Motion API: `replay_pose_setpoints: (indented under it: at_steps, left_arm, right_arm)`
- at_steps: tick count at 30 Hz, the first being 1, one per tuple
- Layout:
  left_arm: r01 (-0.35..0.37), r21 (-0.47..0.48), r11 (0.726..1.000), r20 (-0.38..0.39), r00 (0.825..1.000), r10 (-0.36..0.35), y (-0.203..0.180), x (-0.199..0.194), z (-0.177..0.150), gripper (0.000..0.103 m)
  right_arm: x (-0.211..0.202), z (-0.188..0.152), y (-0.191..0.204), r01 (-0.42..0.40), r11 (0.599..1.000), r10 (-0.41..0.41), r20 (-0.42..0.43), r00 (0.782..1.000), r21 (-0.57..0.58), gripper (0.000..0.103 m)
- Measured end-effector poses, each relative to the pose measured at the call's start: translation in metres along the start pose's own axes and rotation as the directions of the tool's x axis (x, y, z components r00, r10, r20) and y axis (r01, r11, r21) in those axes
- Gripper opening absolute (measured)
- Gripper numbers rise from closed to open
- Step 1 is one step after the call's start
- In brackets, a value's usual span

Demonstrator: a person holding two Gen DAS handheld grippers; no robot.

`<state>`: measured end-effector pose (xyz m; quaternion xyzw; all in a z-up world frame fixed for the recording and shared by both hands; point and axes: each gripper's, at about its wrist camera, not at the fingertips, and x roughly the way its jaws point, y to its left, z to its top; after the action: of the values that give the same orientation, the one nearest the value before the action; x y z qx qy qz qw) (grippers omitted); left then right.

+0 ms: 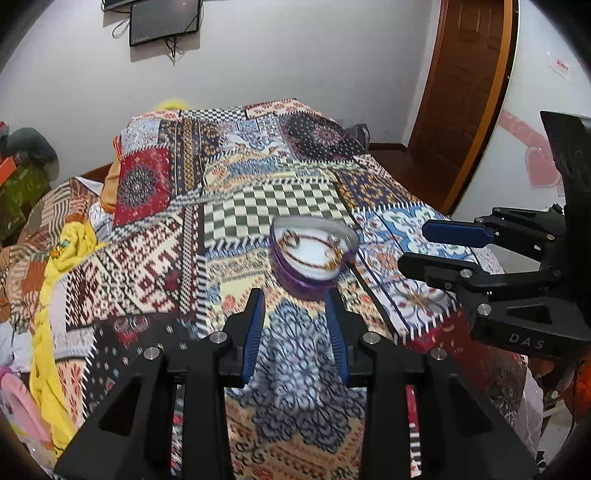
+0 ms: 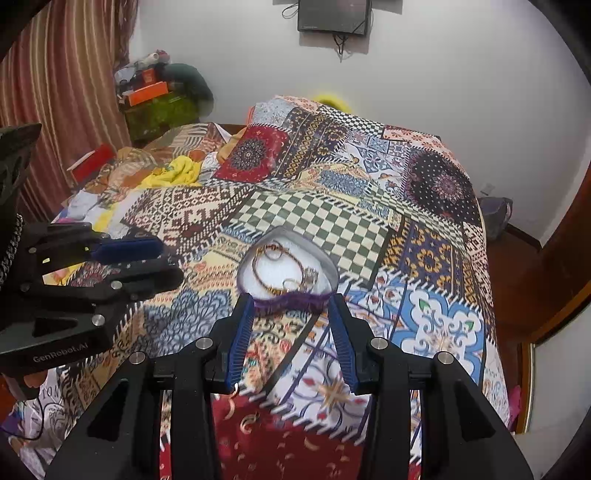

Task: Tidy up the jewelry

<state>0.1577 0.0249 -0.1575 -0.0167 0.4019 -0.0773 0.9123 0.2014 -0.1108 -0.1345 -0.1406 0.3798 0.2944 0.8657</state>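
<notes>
A purple heart-shaped jewelry box [image 1: 314,251] with a white lining sits open on the patchwork bedspread [image 1: 236,214]. A beaded necklace and gold pieces [image 1: 325,254] lie inside it. My left gripper [image 1: 295,299] is open and empty, just short of the box. My right gripper [image 1: 421,247] comes in from the right, open and empty. In the right wrist view the box [image 2: 288,269] lies just beyond my open right gripper [image 2: 291,302], with gold rings and a chain [image 2: 291,275] inside. My left gripper [image 2: 162,258] shows at the left, open.
The bed carries yellow cloth [image 2: 181,171] and other clothes at its left side. A brown door [image 1: 461,92] stands at the right. A dark screen [image 2: 332,14] hangs on the white wall. Boxes are piled by the curtain [image 2: 155,99].
</notes>
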Motion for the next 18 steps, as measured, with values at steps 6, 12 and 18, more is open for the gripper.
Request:
replay_pose_setpoints:
  at_steps: [6, 12, 18]
  left_arm:
    - [0.047, -0.034, 0.998, -0.051, 0.997, -0.049, -0.004, 0.008, -0.021, 0.033]
    - [0.065, -0.017, 0.998, -0.099, 0.993, -0.066, -0.016, 0.020, -0.037, 0.033]
    - [0.062, -0.033, 0.998, -0.110, 0.992, -0.065, -0.012, 0.024, -0.047, 0.033]
  right_arm:
    - [0.002, -0.022, 0.006, 0.000, 1.000, 0.001, -0.057, 0.998, 0.019, 0.038]
    - [0.009, -0.046, 0.010, -0.006, 1.000, 0.010, -0.118, 0.993, 0.030, 0.038]
    - [0.017, -0.057, 0.017, -0.055, 0.997, 0.063, -0.163, 0.985, 0.050, 0.038]
